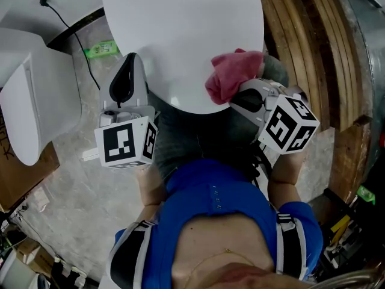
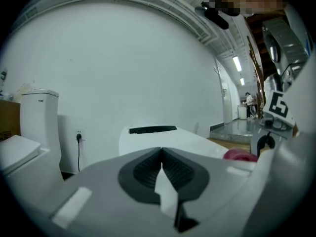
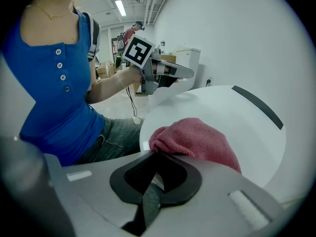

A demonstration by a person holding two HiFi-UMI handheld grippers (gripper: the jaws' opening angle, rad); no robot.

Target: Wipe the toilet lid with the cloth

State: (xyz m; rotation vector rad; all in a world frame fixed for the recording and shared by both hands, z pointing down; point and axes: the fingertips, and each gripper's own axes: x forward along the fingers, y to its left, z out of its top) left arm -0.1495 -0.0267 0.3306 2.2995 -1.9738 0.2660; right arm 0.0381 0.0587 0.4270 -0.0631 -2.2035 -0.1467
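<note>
One cloth [image 1: 231,74] on toilet lid [image 1: 180,35]

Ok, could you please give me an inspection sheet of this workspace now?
Surface: white lid, closed, no dirt seen.
Job's things: pink cloth, bunched on the lid's right edge.
Clutter: green packet on the floor left of the lid; cardboard at far left.
Grippers: left gripper shut, empty, at the lid's left edge; right gripper shut on the cloth.
Cables: black cable from a wall plug, left of the lid.
Surroundings: second toilet at left; wooden planks at right.
</note>
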